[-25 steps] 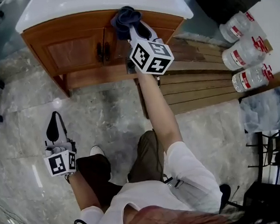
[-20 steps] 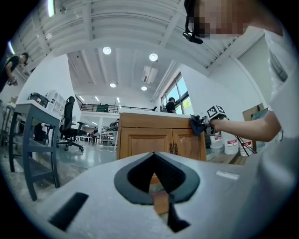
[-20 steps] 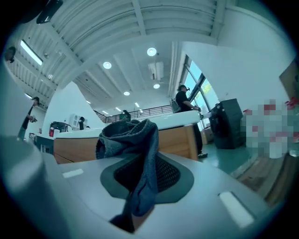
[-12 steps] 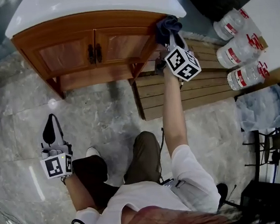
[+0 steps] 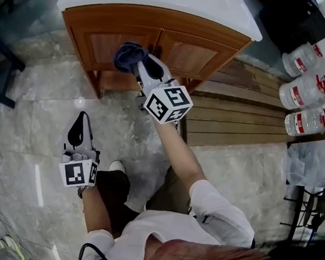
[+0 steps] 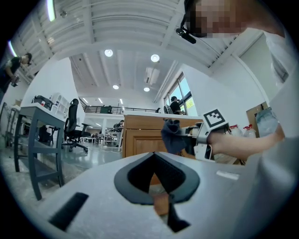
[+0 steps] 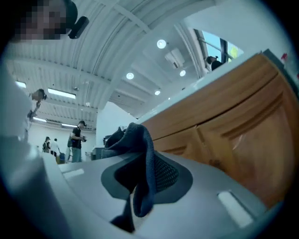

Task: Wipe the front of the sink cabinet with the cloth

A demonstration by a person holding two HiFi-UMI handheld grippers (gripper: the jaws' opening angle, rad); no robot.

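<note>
The wooden sink cabinet (image 5: pixel 193 54) with a white top stands at the top of the head view. My right gripper (image 5: pixel 139 64) is shut on a dark blue cloth (image 5: pixel 128 55), which is pressed against the cabinet's left door, close to the middle seam. In the right gripper view the cloth (image 7: pixel 142 161) hangs bunched between the jaws, with the cabinet front (image 7: pixel 233 126) close behind. My left gripper (image 5: pixel 82 119) hangs low over the marble floor, left of the cabinet, shut and empty. The left gripper view shows the cabinet (image 6: pixel 138 135) and cloth (image 6: pixel 174 136) ahead.
A low wooden platform (image 5: pixel 240 120) lies right of the cabinet, with large water bottles (image 5: pixel 308 90) beyond it. A dark table leg (image 5: pixel 0 61) stands at the far left. The person's legs and a white shoe (image 5: pixel 116 168) are below the grippers. An office chair (image 6: pixel 72 123) stands far off.
The right gripper has swept the cloth from the cabinet's top right corner leftward to the left door. The left gripper has stayed low by the person's side.
</note>
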